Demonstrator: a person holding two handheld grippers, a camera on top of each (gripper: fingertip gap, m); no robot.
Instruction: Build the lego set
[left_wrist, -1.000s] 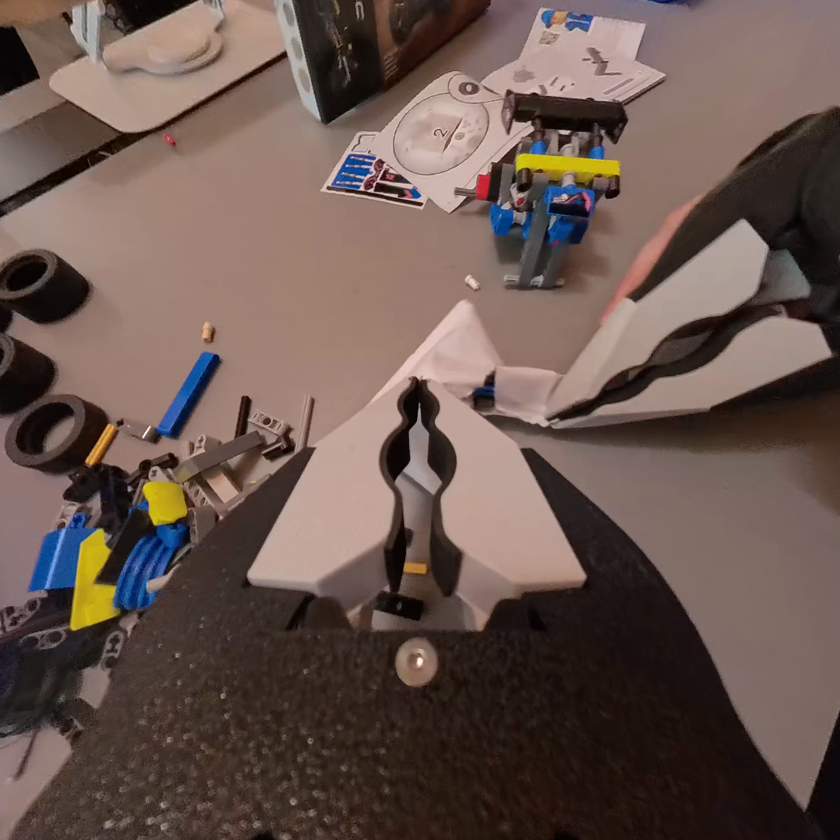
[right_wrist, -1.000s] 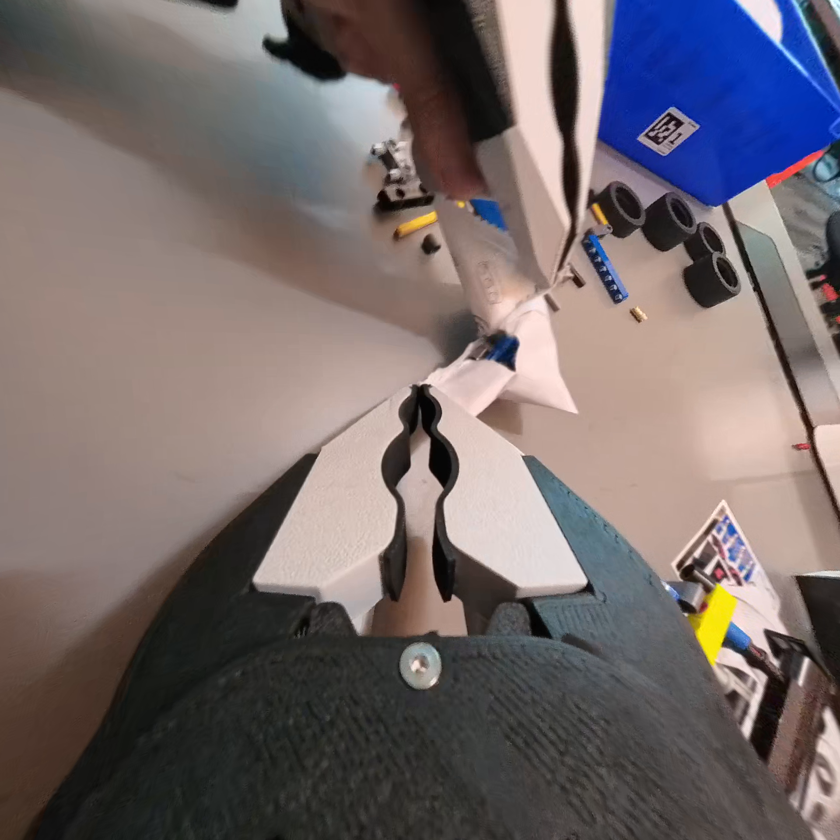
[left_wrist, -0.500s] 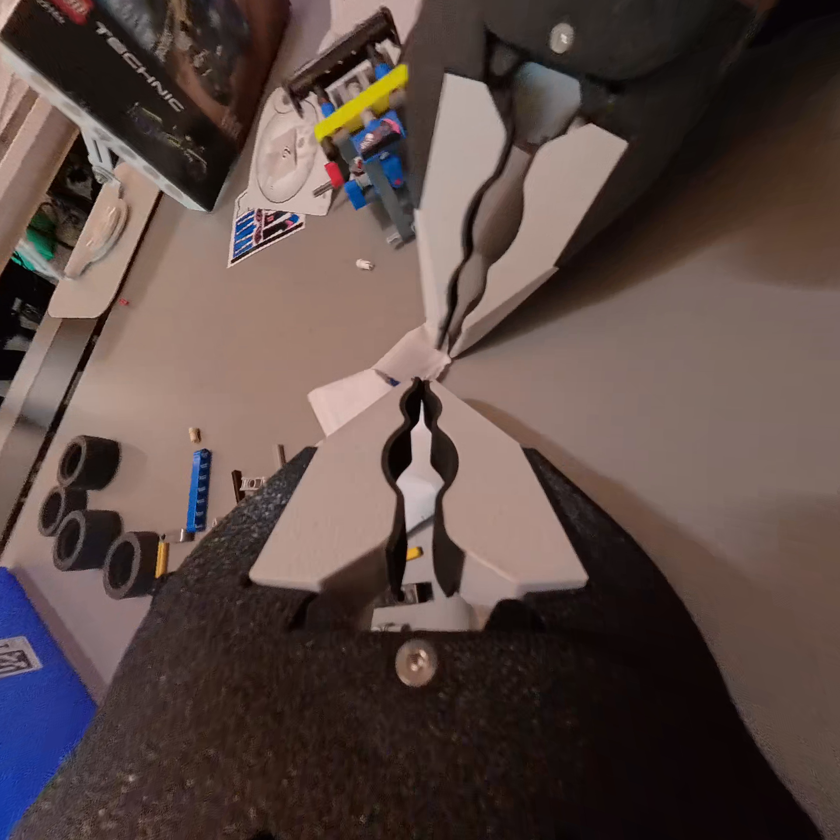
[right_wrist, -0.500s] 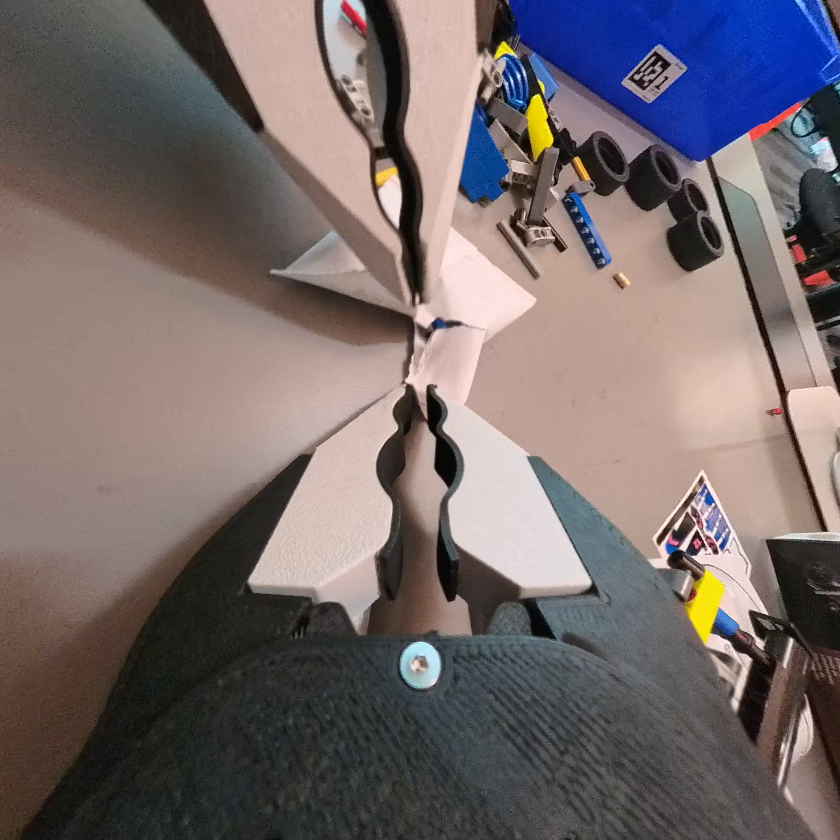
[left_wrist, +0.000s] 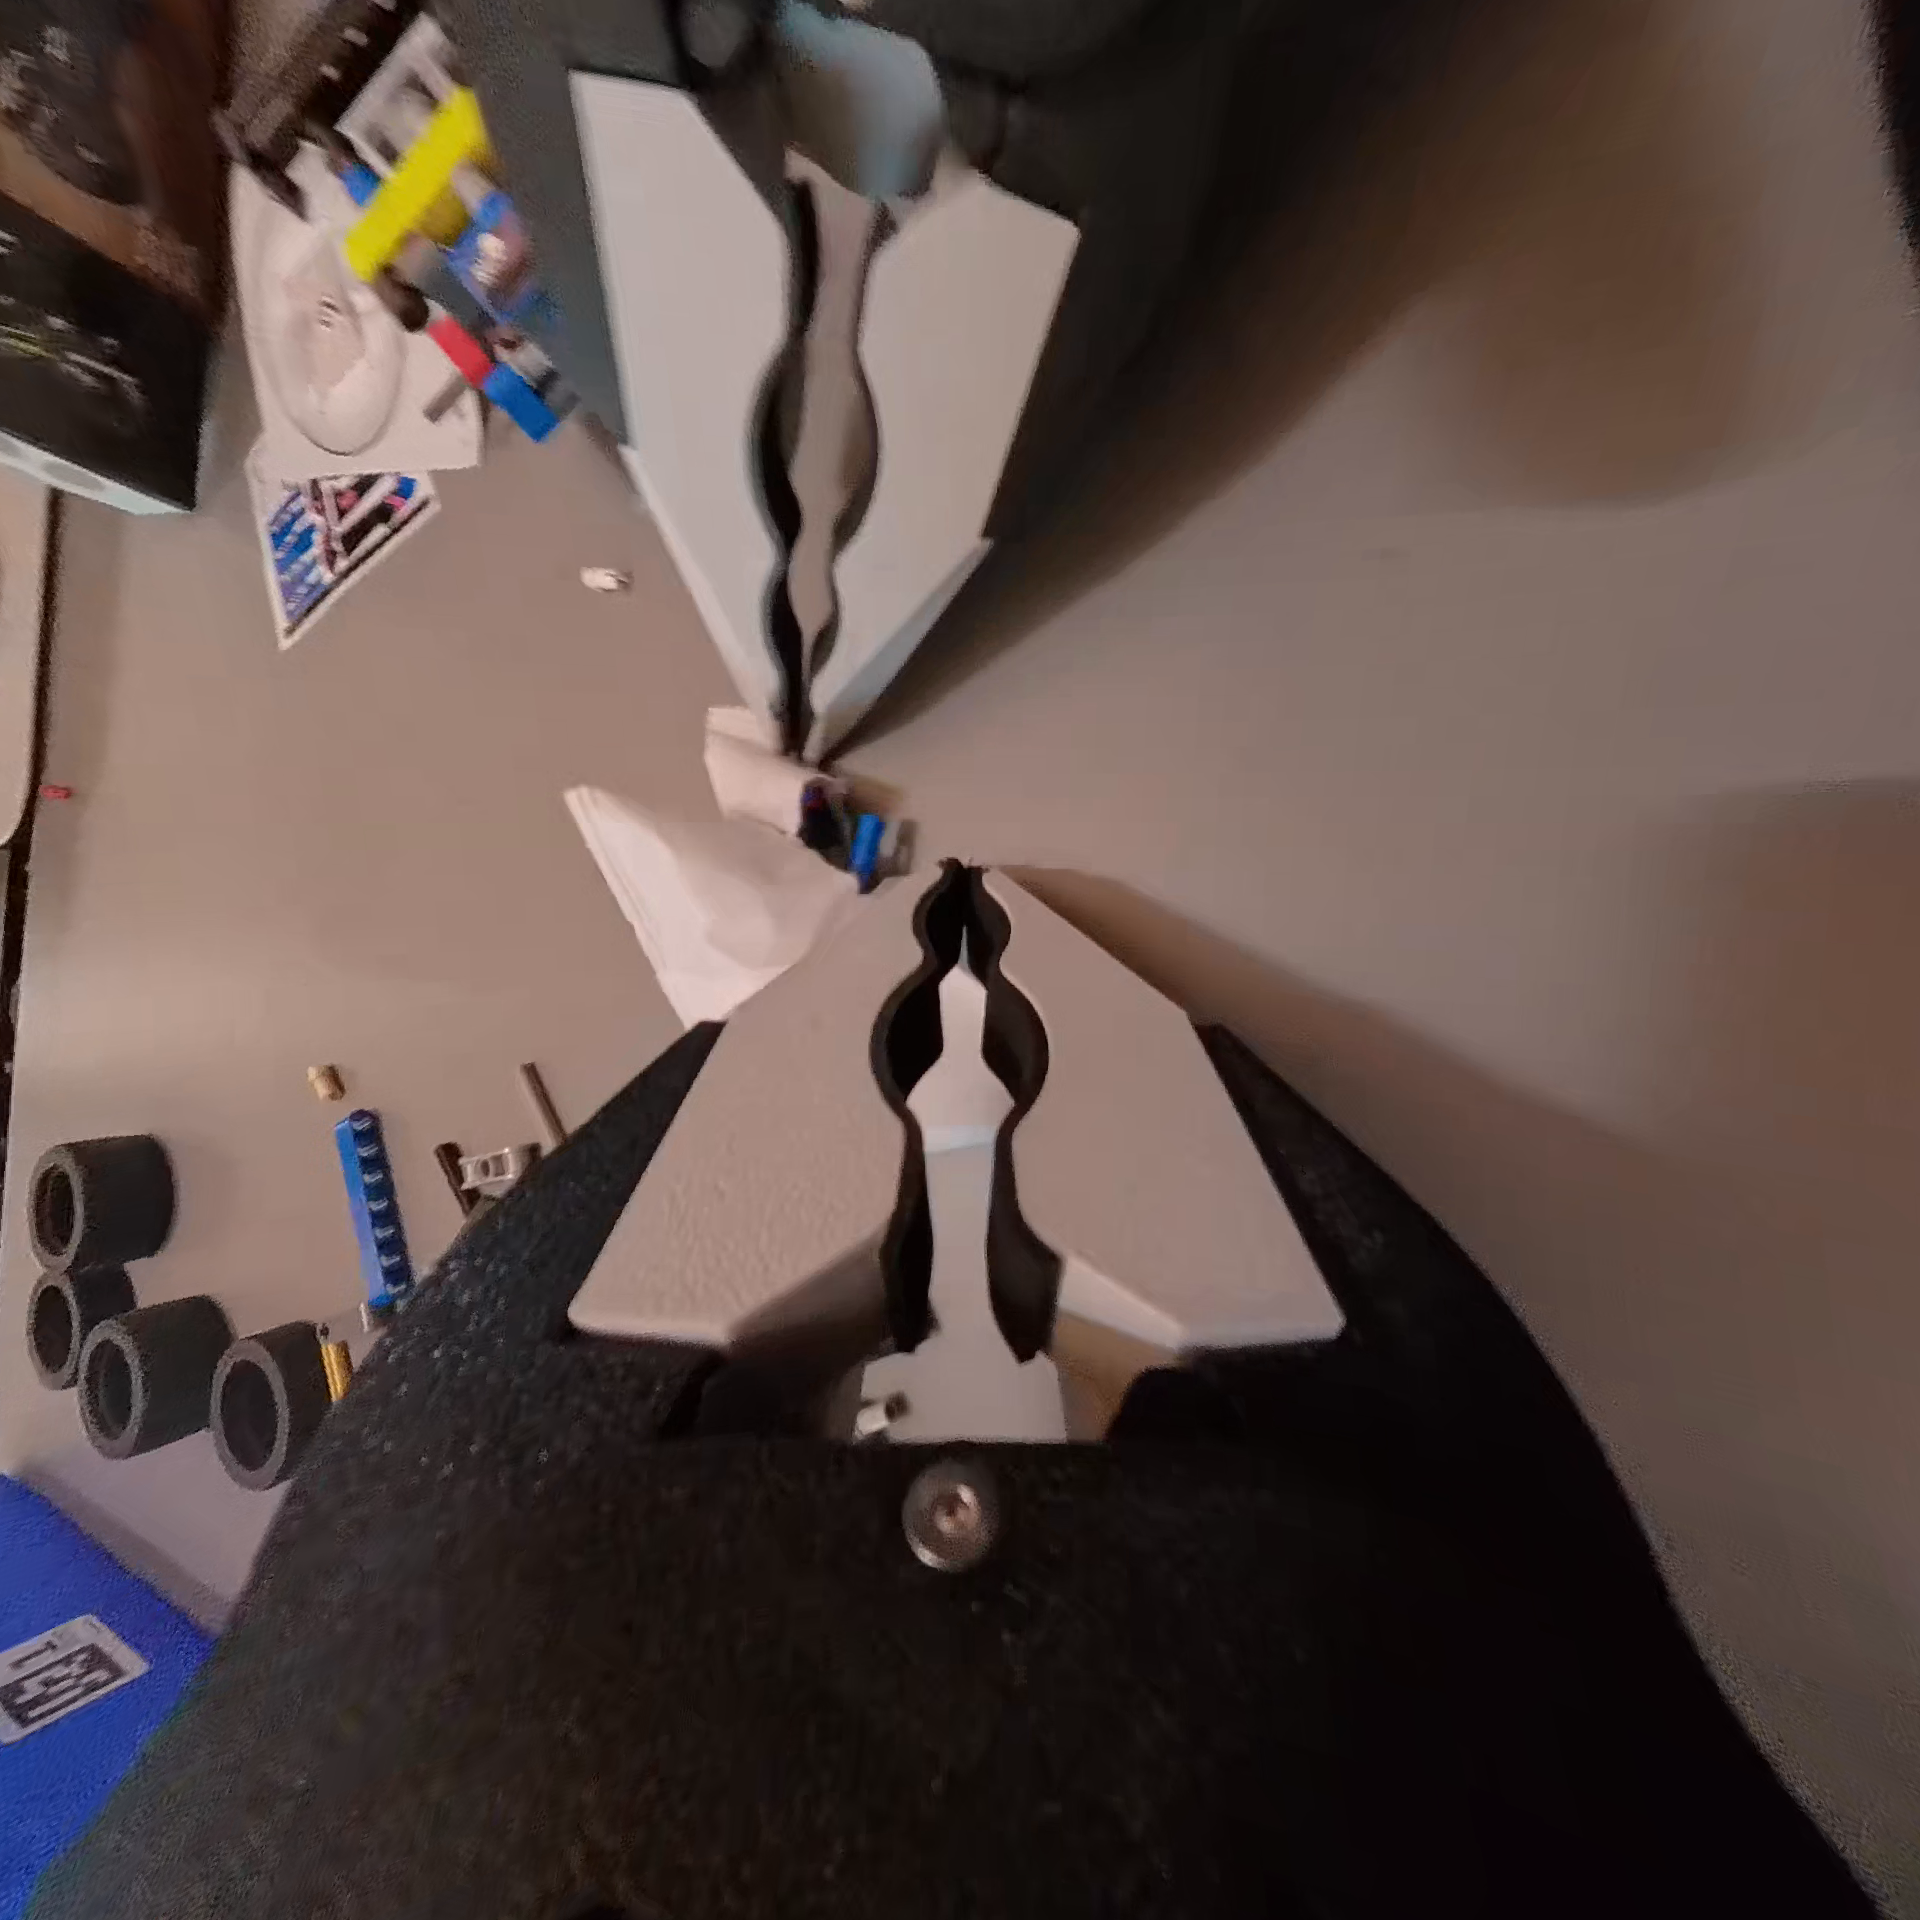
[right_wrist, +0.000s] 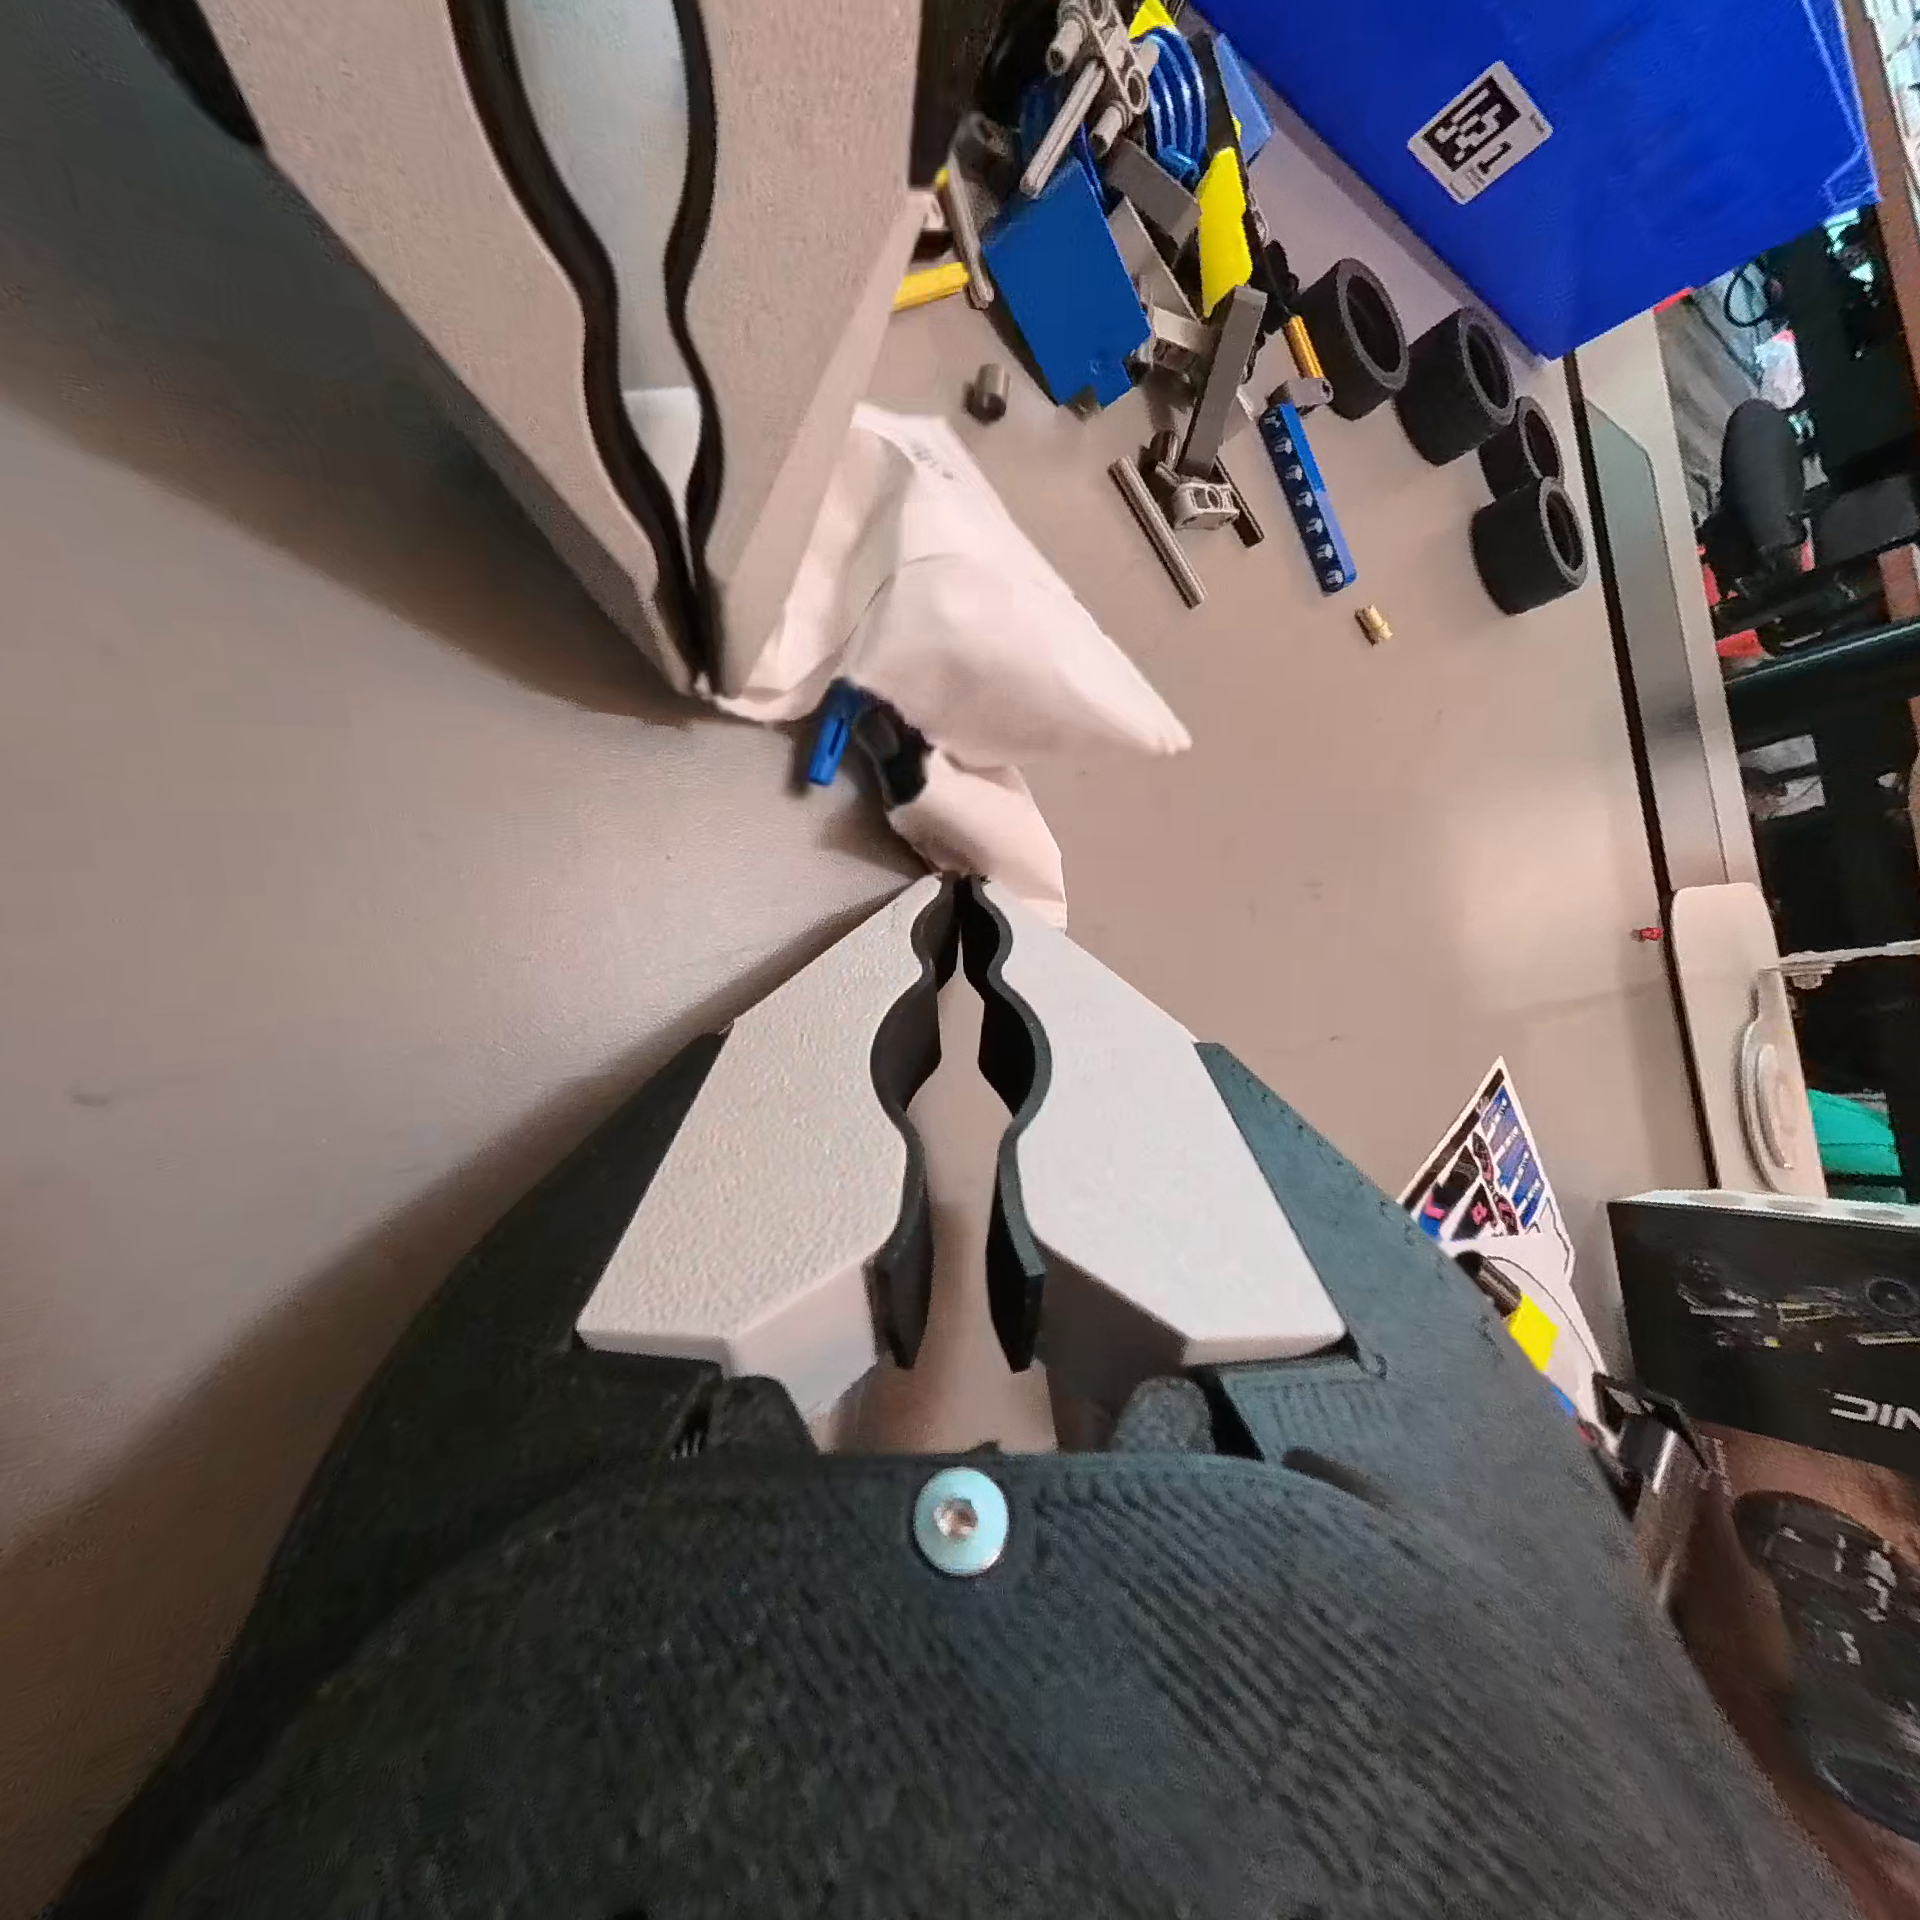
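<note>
A white paper parts bag (left_wrist: 717, 914) lies torn on the grey table, stretched between my two grippers. My left gripper (left_wrist: 961, 868) is shut on one edge of the bag. My right gripper (right_wrist: 956, 883) is shut on the opposite edge (right_wrist: 987, 821). The grippers face each other tip to tip, a short way apart. In the right wrist view the left gripper (right_wrist: 701, 675) comes in from the top; in the left wrist view the right gripper (left_wrist: 800, 738) does. Small blue pieces (right_wrist: 826, 743) and a black piece (right_wrist: 894, 748) poke out of the tear; the blue ones also show in the left wrist view (left_wrist: 868, 836).
A part-built yellow and blue model (left_wrist: 447, 208) stands on paper sheets by the dark set box (left_wrist: 94, 343). A sticker sheet (left_wrist: 332, 540) lies nearby. Black tyres (right_wrist: 1455, 384), a blue beam (right_wrist: 1309, 499) and a pile of loose parts (right_wrist: 1122, 208) lie beside a blue bin (right_wrist: 1558, 135). Spacing between my two grippers at the tips: around 5 cm.
Both grippers have swung round to face each other and pulled apart. The bag has torn open between them, and blue and black pieces now show at the tear.
</note>
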